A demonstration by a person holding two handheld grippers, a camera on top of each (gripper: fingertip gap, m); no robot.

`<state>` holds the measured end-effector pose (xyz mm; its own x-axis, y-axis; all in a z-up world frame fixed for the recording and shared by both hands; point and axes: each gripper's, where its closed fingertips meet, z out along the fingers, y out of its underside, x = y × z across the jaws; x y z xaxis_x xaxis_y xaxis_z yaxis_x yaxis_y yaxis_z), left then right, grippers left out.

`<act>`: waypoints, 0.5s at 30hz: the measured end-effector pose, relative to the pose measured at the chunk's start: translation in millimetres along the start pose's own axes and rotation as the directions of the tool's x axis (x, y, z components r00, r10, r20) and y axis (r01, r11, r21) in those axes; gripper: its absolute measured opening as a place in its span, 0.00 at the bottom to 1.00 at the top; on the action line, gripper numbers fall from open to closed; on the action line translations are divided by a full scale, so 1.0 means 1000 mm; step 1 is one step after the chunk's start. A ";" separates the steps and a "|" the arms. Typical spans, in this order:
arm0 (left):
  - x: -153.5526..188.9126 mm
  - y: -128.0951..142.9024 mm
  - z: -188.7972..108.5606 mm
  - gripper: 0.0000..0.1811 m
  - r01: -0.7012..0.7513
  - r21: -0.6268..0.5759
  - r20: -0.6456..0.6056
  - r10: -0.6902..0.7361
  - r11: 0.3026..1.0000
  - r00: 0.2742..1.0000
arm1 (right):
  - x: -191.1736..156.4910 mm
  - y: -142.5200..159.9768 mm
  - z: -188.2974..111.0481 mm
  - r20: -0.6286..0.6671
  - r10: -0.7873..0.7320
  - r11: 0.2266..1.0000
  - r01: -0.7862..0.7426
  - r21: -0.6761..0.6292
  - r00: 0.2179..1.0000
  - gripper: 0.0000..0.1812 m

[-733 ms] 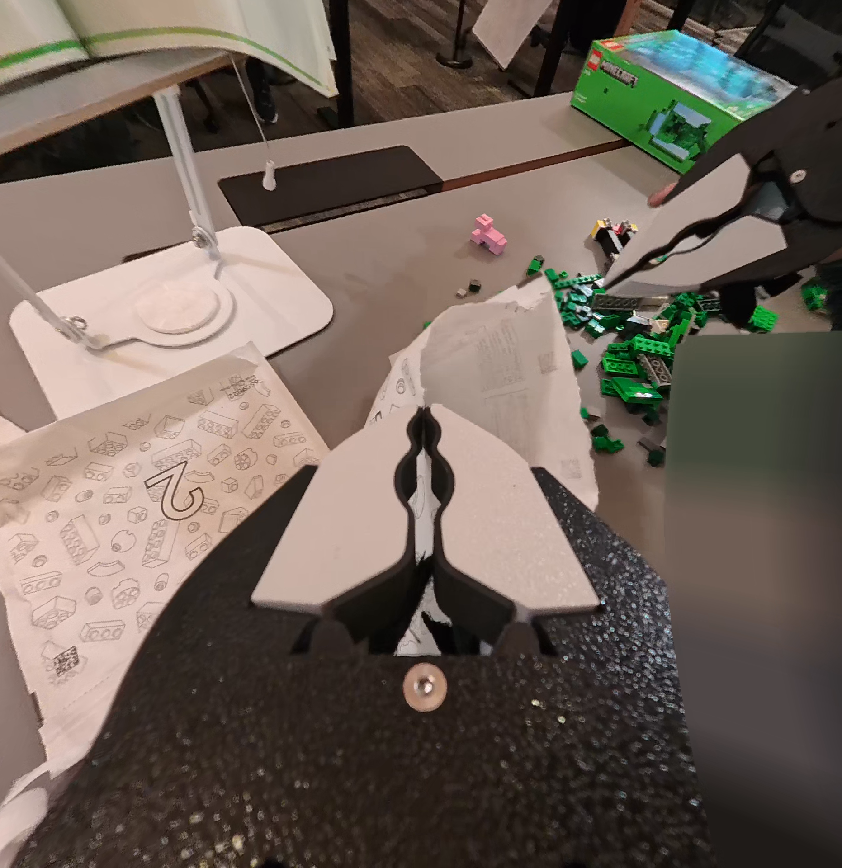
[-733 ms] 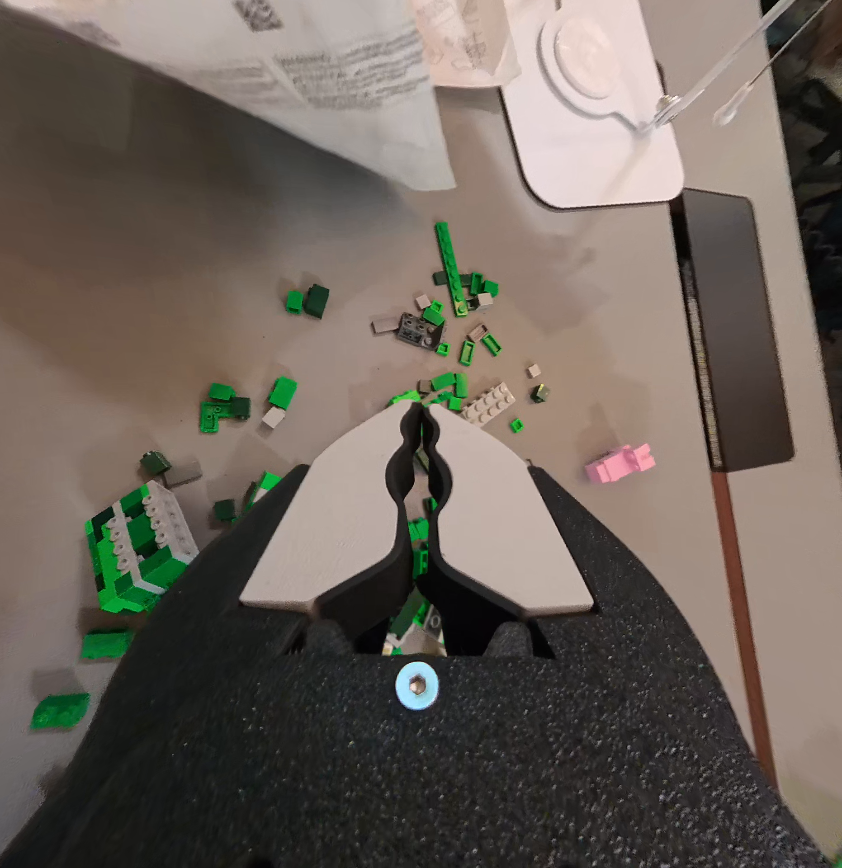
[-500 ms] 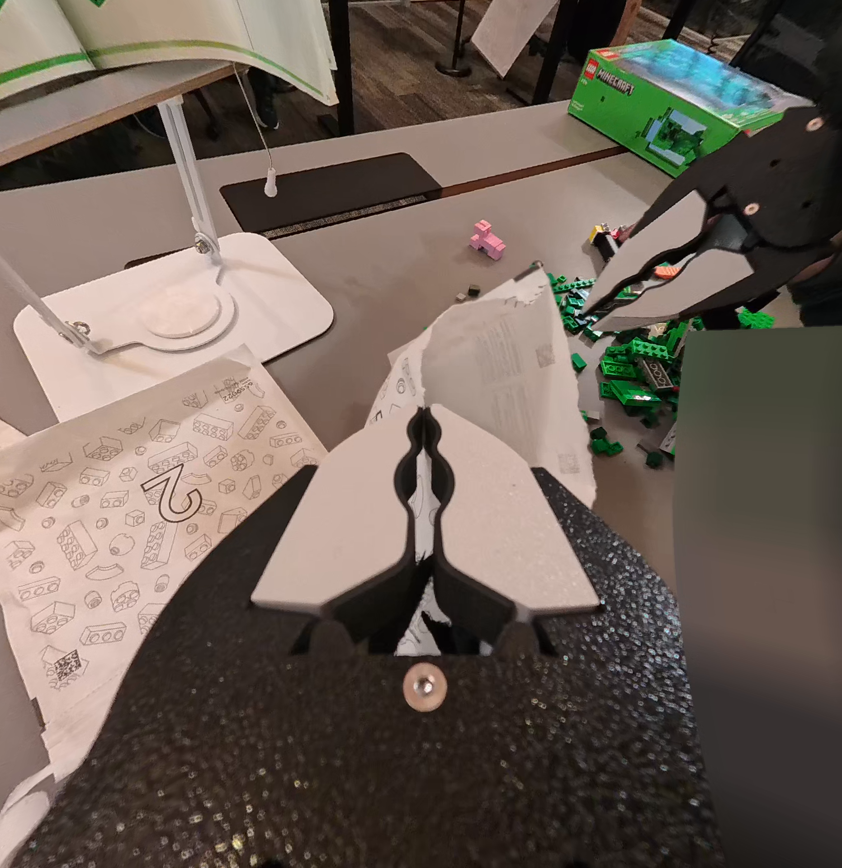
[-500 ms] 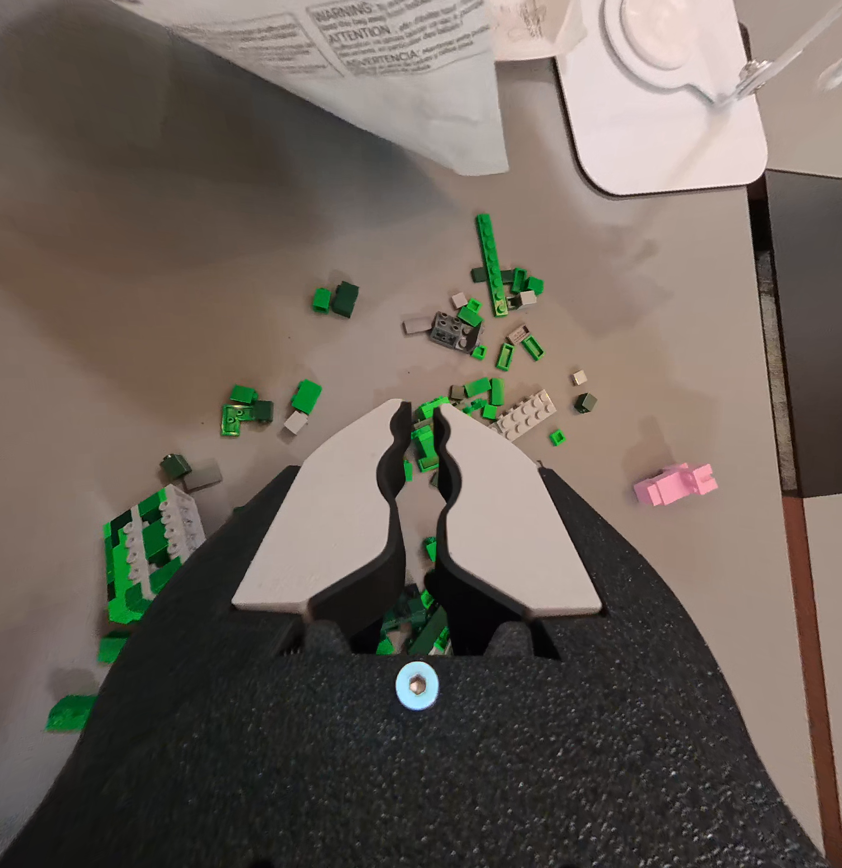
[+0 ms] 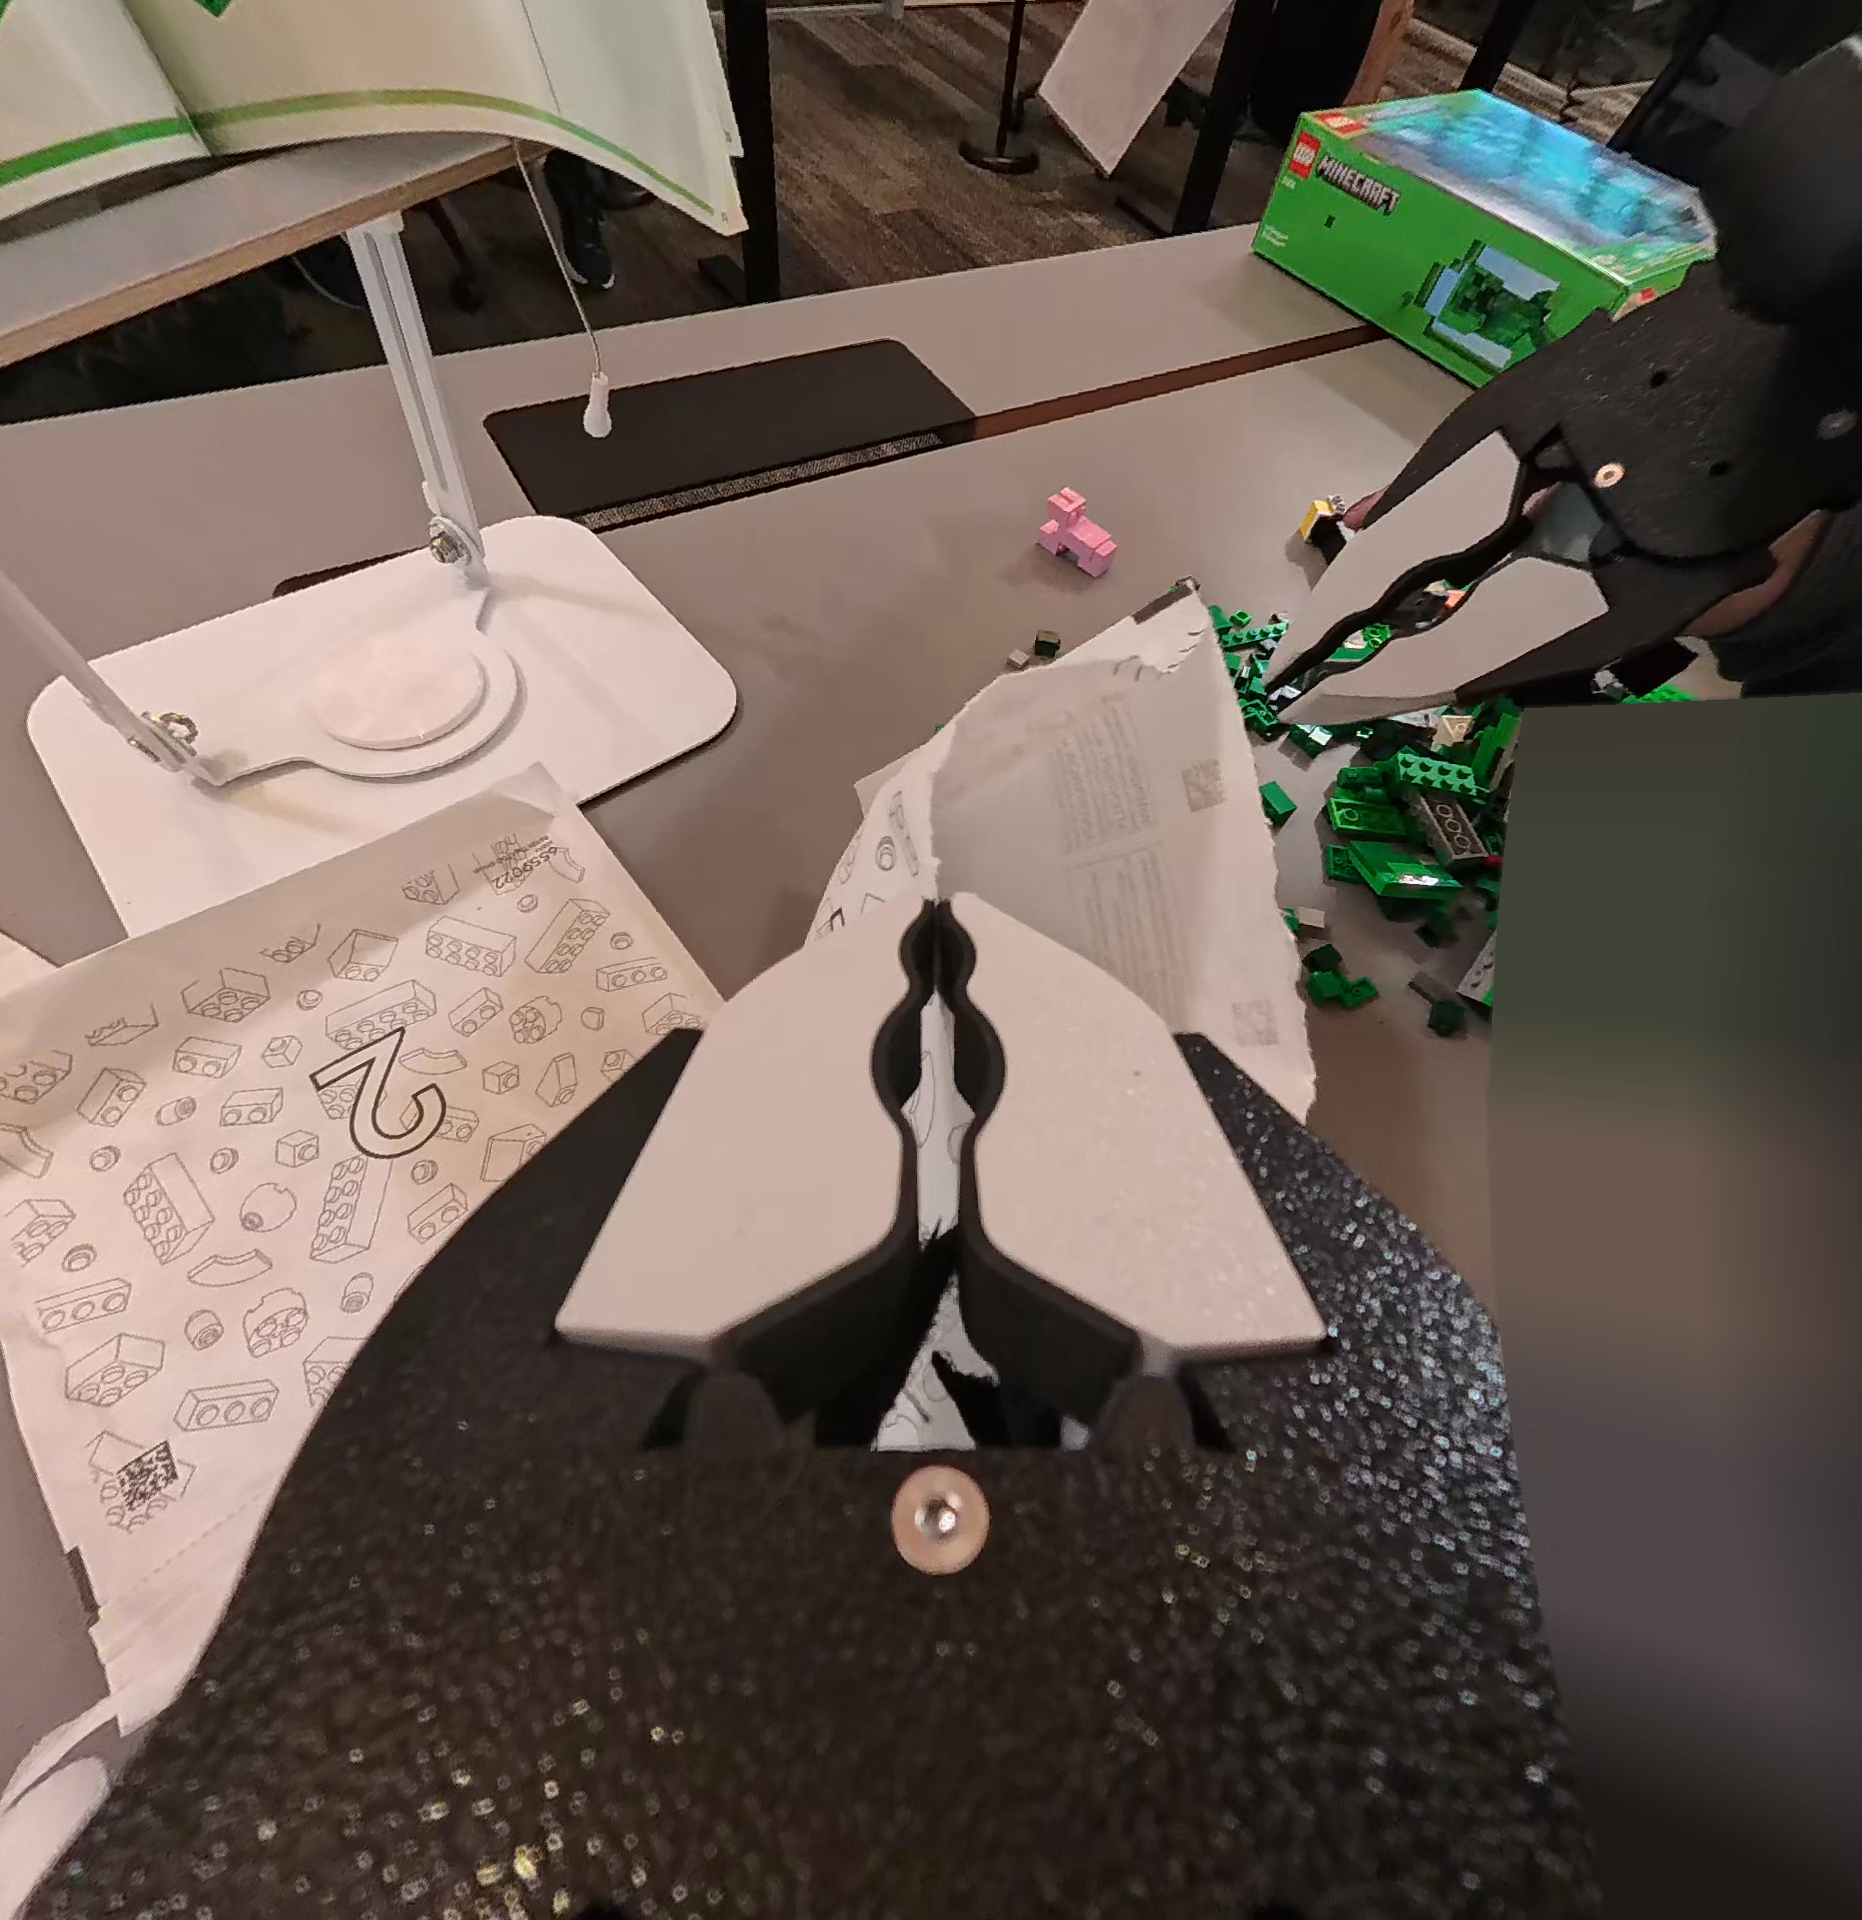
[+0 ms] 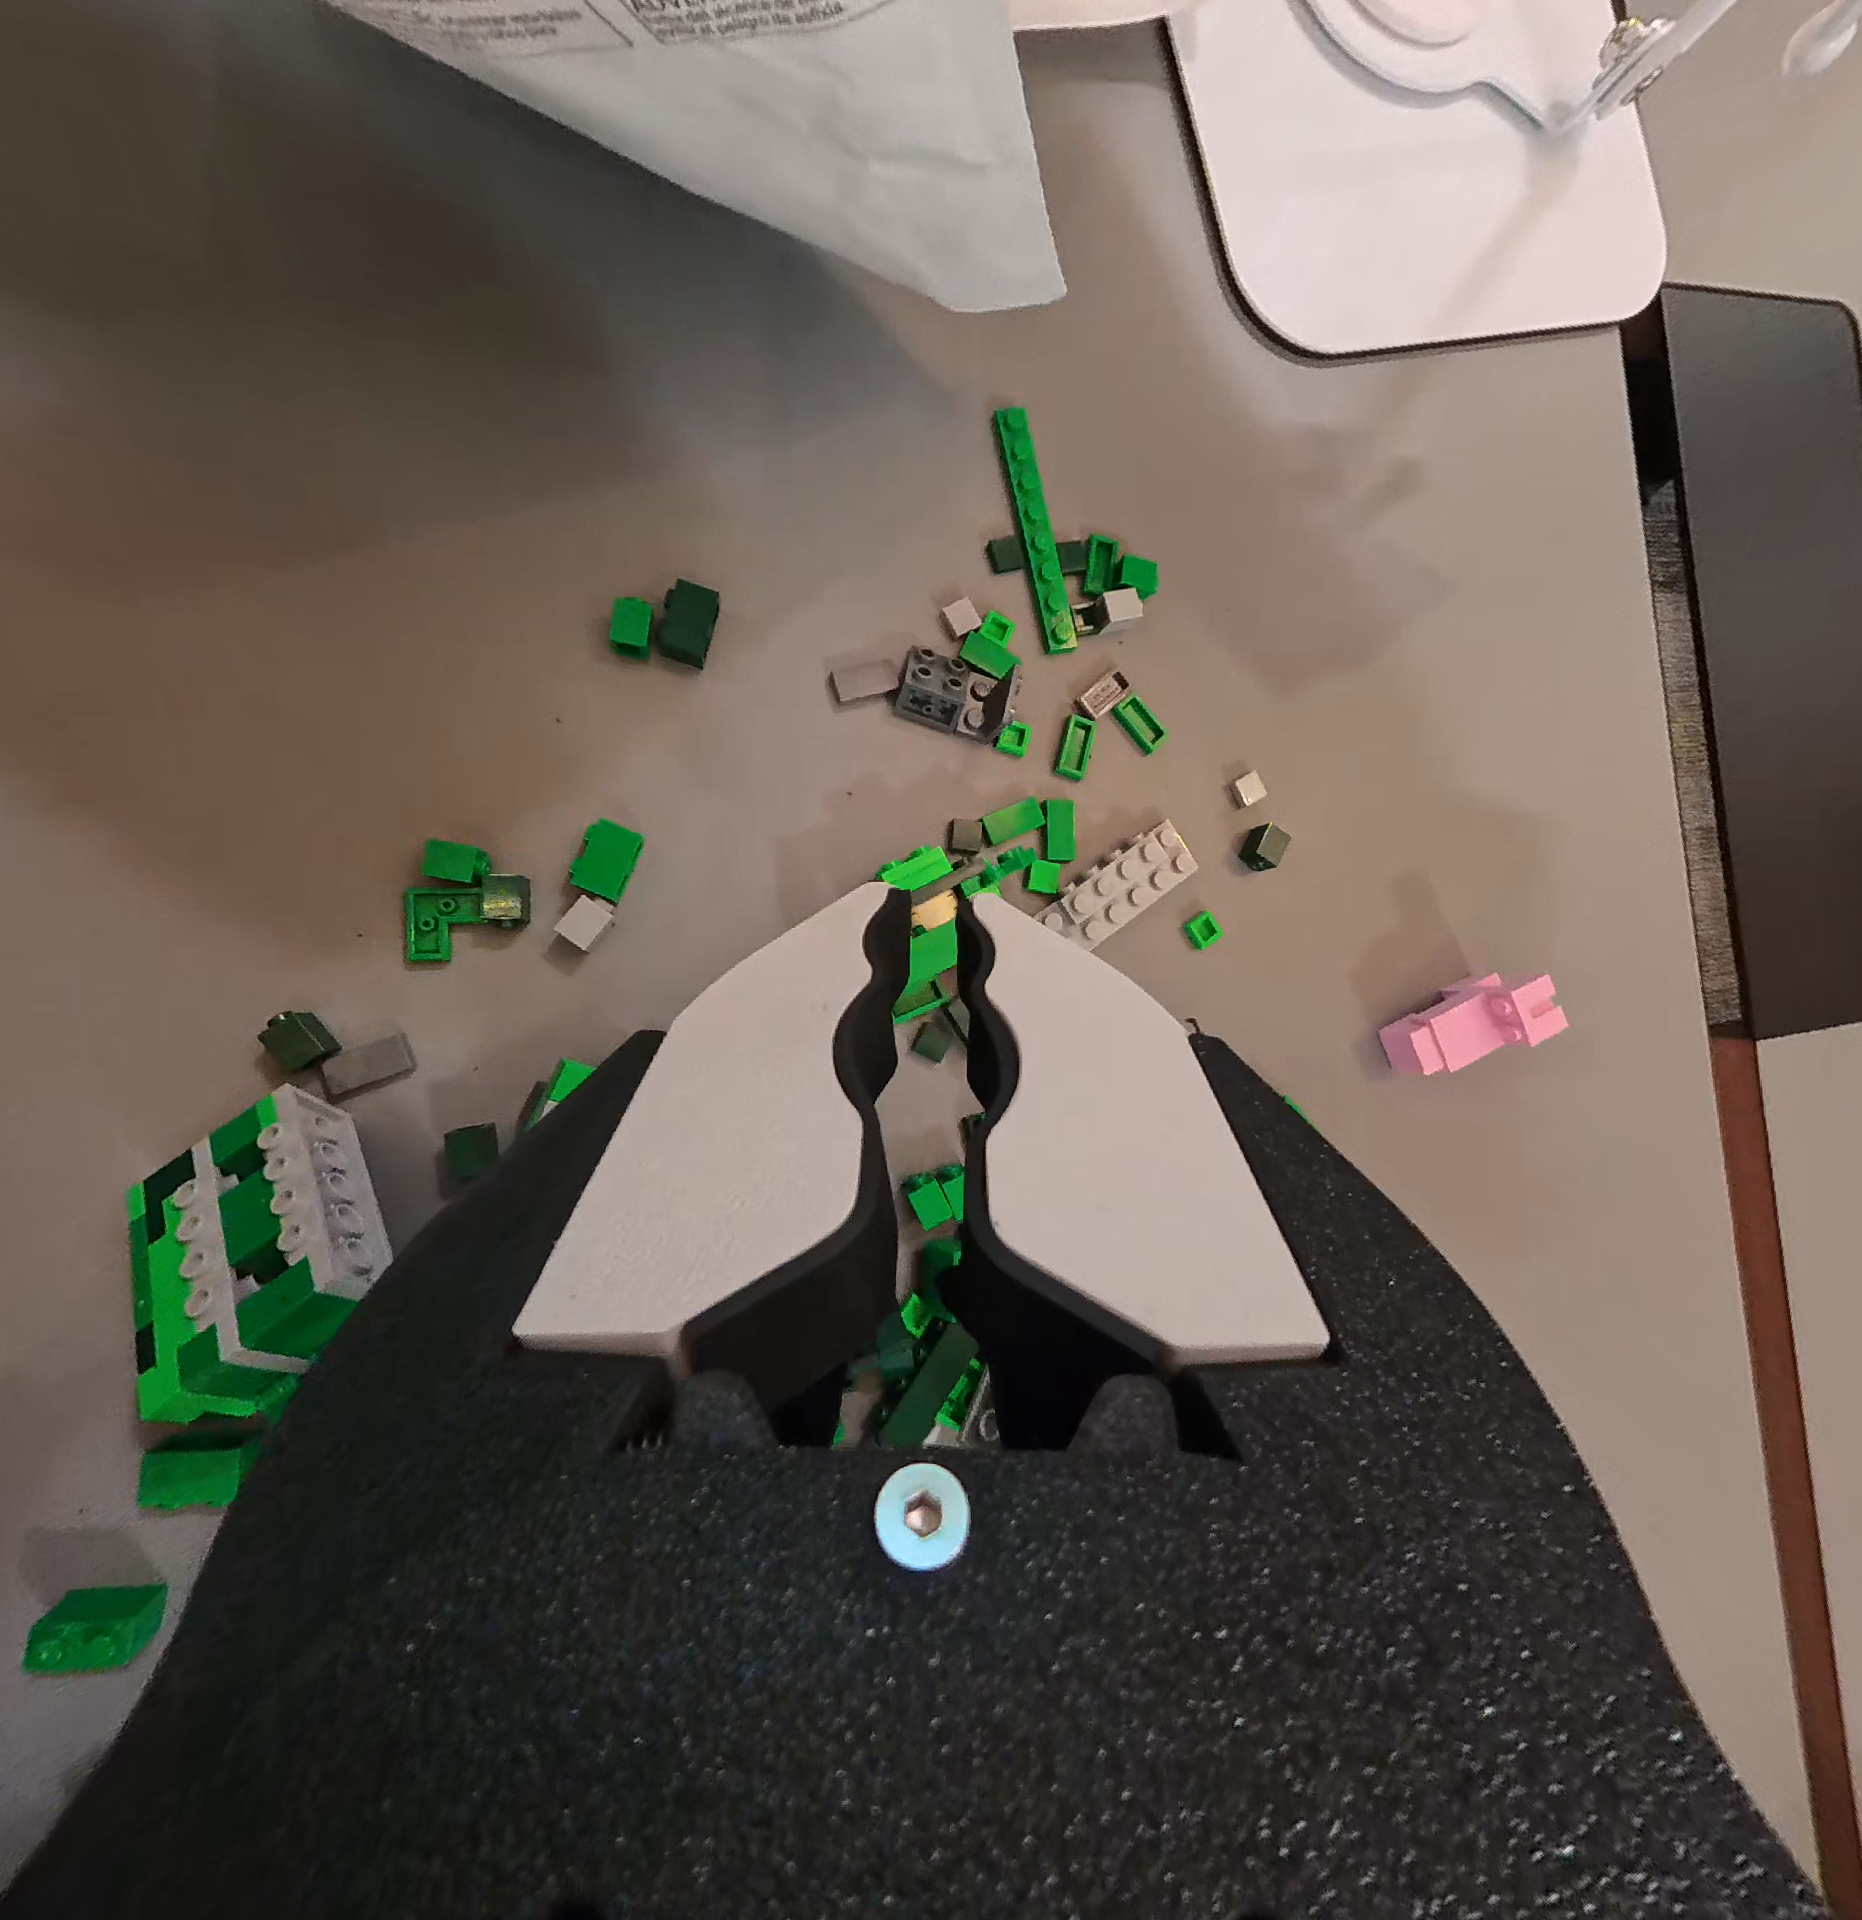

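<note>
My left gripper (image 5: pixel 935 909) is shut on a torn white paper bag (image 5: pixel 1114 831) and holds it up off the grey table; the bag's edge also shows in the right wrist view (image 6: pixel 802 125). My right gripper (image 6: pixel 927 899) is open by a narrow gap, tips down over a scatter of small green and grey bricks (image 6: pixel 1010 821). A green piece (image 6: pixel 932 961) and a tan round piece show between its fingers. In the left wrist view the right gripper (image 5: pixel 1275 698) points down at the brick pile (image 5: pixel 1405 831), just right of the bag.
A second printed paper bag (image 5: pixel 283 1091) lies flat at left beside a white stand base (image 5: pixel 387 686). A pink brick figure (image 6: pixel 1467 1023), a grey plate (image 6: pixel 1119 883), a long green plate (image 6: pixel 1036 530) and a green-white block (image 6: pixel 252 1278) lie nearby. A green box (image 5: pixel 1478 229) sits far right. Across from one pair of fingers to the other is roughly 20 cm. To reach the long green plate (image 6: pixel 1036 530) in a straight line is about 12 cm for my right fingers, about 20 cm for my left.
My right gripper went from shut to slightly open and moved down closer to the bricks. My left gripper stays shut on the paper bag, almost still.
</note>
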<state>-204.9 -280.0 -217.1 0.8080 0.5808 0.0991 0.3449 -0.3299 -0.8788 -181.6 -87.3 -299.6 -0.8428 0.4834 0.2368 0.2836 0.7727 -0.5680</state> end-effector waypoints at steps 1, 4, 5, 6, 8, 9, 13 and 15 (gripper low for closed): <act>0.000 0.000 0.000 0.00 0.000 -0.001 -0.001 0.000 1.000 1.000 | 0.000 0.000 0.001 0.000 -0.002 1.000 0.002 -0.001 1.000 0.04; 0.001 0.000 0.000 0.00 -0.002 -0.003 -0.002 0.002 1.000 1.000 | -0.003 -0.004 0.003 0.010 -0.007 1.000 0.007 0.010 1.000 0.04; 0.001 0.000 0.000 0.00 -0.004 -0.002 -0.003 0.004 1.000 1.000 | -0.005 -0.007 0.005 0.019 -0.006 1.000 0.005 0.025 1.000 0.03; 0.001 0.000 -0.001 0.00 -0.003 -0.001 -0.003 0.003 1.000 1.000 | -0.008 -0.013 0.007 0.035 -0.002 0.999 0.001 0.049 0.999 0.03; -0.001 -0.001 -0.003 0.00 0.002 0.006 -0.001 -0.002 1.000 1.000 | -0.014 -0.029 0.017 0.075 -0.004 0.995 -0.003 0.102 0.997 0.03; -0.002 -0.001 -0.004 0.00 0.004 0.010 0.002 -0.004 1.000 1.000 | -0.017 -0.036 0.024 0.097 -0.016 0.993 0.005 0.114 0.995 0.03; -0.004 -0.001 -0.006 0.00 0.007 0.012 0.010 -0.007 1.000 1.000 | -0.008 -0.048 0.060 0.104 -0.060 0.998 0.057 0.035 0.993 0.04; -0.004 -0.001 -0.006 0.00 0.007 0.012 0.008 -0.008 1.000 1.000 | -0.003 -0.049 0.073 0.139 -0.064 0.998 0.066 -0.010 0.988 0.05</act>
<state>-205.7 -286.3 -214.2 0.8018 0.5888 0.1022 0.3453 -0.3169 -0.8834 -226.2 -156.5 -330.5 -0.9144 0.3714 0.1609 0.2322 0.8069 -0.5432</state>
